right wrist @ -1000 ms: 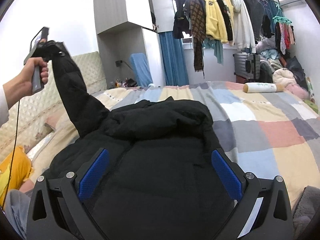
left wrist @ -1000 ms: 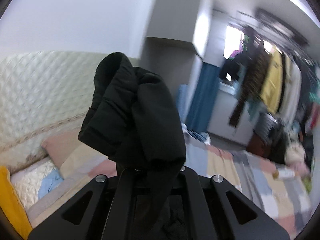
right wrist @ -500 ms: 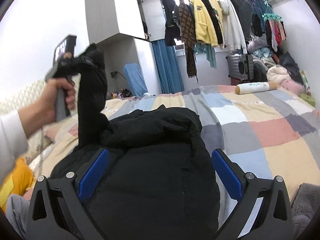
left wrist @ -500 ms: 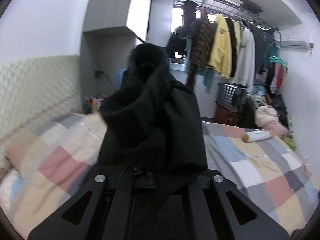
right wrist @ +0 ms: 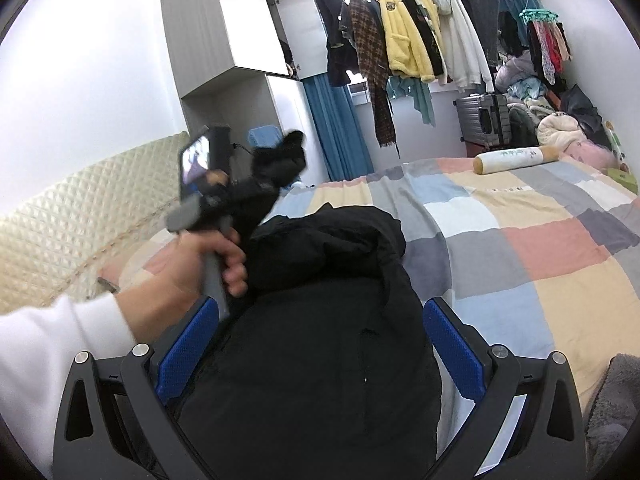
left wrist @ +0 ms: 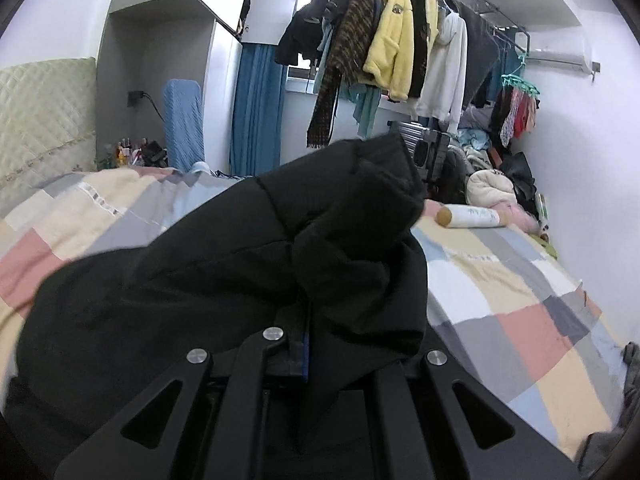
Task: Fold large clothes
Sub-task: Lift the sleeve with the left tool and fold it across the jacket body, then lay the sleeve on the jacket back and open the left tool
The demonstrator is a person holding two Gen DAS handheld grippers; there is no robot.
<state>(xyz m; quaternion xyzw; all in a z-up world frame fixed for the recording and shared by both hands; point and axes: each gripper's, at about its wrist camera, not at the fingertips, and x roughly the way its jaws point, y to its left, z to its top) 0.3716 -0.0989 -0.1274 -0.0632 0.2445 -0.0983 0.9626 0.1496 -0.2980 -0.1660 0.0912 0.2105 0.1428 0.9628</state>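
Note:
A large black padded jacket (right wrist: 320, 320) lies on a patchwork bed cover (right wrist: 540, 248). My left gripper (left wrist: 308, 332) is shut on the jacket's sleeve (left wrist: 352, 208), and the sleeve cuff bunches up over the fingers. In the right wrist view the left gripper (right wrist: 256, 192) holds that sleeve (right wrist: 276, 168) above the jacket's collar end. My right gripper (right wrist: 320, 344) is open, its blue pads (right wrist: 452, 344) on either side of the jacket body, holding nothing.
A rack of hanging clothes (right wrist: 420, 40) runs along the far wall above a suitcase (right wrist: 484, 124). A cylindrical bolster (right wrist: 516, 158) lies at the bed's far right. A quilted headboard (right wrist: 80, 216) is on the left. A grey fabric (right wrist: 612, 400) lies at the bed's lower right.
My left gripper has swung the sleeve from high on the left down and rightward over the jacket body. The right gripper has stayed open over the jacket.

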